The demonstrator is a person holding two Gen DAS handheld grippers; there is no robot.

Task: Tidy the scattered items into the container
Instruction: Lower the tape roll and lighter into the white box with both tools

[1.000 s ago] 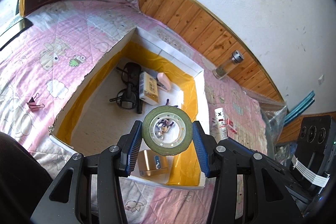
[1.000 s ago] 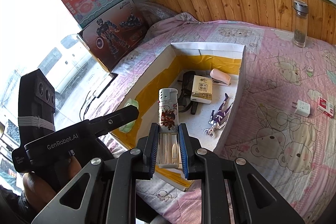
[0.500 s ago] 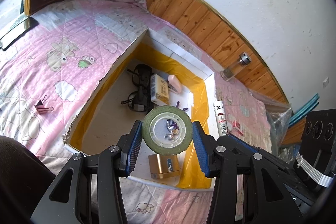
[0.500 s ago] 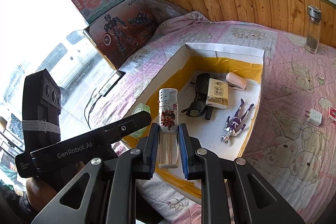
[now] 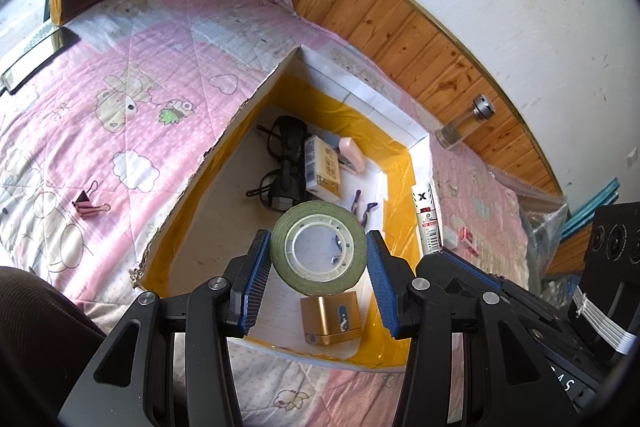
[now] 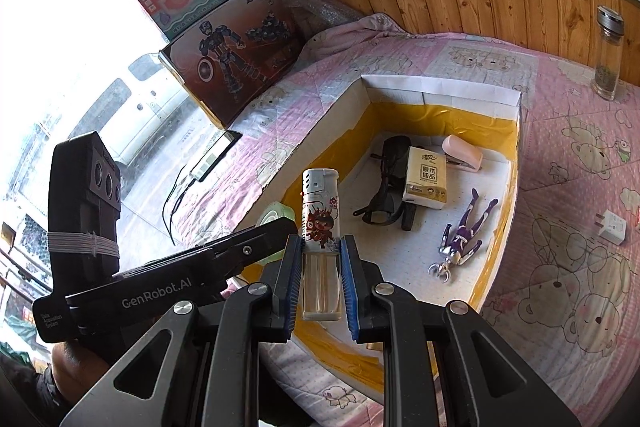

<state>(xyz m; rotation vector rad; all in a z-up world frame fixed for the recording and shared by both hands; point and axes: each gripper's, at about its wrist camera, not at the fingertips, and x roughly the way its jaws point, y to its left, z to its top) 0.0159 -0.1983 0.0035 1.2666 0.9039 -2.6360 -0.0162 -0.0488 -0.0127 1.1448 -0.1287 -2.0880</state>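
Left gripper (image 5: 319, 258) is clamped on a green roll of tape (image 5: 319, 254), held above the near end of the white cardboard box with yellow-taped inner walls (image 5: 400, 131). Right gripper (image 6: 320, 269) pinches an upright clear lighter with a cartoon sticker (image 6: 320, 223) over the box's near edge. The box sits on a pink quilted bed (image 6: 568, 267).

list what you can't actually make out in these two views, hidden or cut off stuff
- Left wrist view: the tape roll in the left gripper hides part of the purple figure and the gold box.
- Right wrist view: the left gripper covers most of the tape roll; the lighter hides the near corner of the box.
- Small items on the quilt, like the white plug, are too small to read.
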